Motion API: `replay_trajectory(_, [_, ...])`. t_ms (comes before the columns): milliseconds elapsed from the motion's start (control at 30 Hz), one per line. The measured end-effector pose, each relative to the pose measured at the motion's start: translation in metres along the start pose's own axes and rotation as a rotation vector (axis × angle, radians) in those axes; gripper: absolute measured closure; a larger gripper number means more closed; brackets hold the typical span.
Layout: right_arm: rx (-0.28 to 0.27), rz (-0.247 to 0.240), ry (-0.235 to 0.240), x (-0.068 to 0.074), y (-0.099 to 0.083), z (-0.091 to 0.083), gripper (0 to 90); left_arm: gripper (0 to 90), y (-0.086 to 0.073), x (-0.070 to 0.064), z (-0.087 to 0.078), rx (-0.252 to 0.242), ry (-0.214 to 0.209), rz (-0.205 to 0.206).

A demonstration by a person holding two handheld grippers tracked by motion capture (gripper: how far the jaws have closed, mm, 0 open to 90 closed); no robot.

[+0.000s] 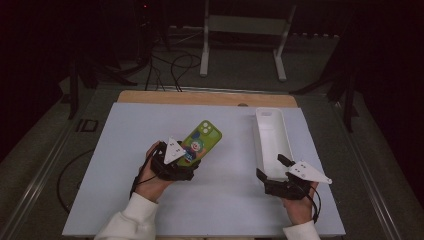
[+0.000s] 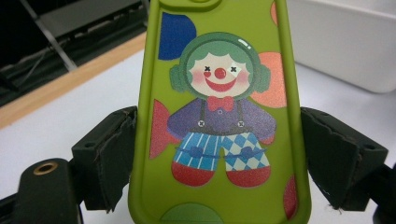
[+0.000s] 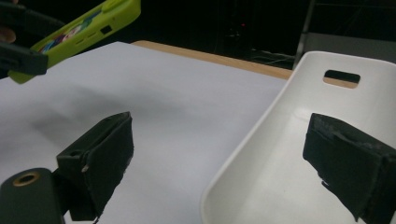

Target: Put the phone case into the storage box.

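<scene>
Keep the left claw (image 1: 176, 161) squeezed evenly on the long edges of the green phone case (image 1: 200, 141), left of centre in the high view, while carrying it to the white tray (image 1: 270, 145) at right. The right claw (image 1: 280, 172) gapes empty astride the tray's near rim, wrist low over the table (image 1: 125, 165).

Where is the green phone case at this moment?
In the high view the green phone case sits left of centre over the white mat, clamped between the jaws of the left gripper, well left of the white tray.
</scene>
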State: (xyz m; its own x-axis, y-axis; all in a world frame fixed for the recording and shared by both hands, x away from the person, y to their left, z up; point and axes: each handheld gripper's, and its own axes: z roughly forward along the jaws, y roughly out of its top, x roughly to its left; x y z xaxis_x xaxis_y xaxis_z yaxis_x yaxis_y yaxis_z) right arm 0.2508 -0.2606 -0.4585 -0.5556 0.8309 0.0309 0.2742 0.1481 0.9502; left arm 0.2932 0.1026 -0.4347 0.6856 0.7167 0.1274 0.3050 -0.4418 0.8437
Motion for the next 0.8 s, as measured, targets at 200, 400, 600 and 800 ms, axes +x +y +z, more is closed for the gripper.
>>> replay_trajectory(200, [0.003, -0.004, 0.020, 0.000, 0.010, 0.001, 8.6, 16.3, 0.005, 0.002, -0.006, -0.032, 0.008, 0.009])
replay_trajectory(400, [0.013, 0.001, 0.058, 0.001, 0.020, 0.004, 8.6, 16.2, 0.007, 0.002, -0.009, -0.061, 0.012, 0.014])
replay_trajectory(600, [0.027, 0.005, 0.096, 0.001, 0.031, 0.009, 8.2, 16.3, 0.012, 0.000, -0.009, -0.074, 0.006, 0.034])
replay_trajectory(800, [0.015, 0.007, 0.107, 0.002, 0.043, 0.010, 8.2, 16.3, 0.019, -0.004, -0.011, -0.094, 0.001, 0.052])
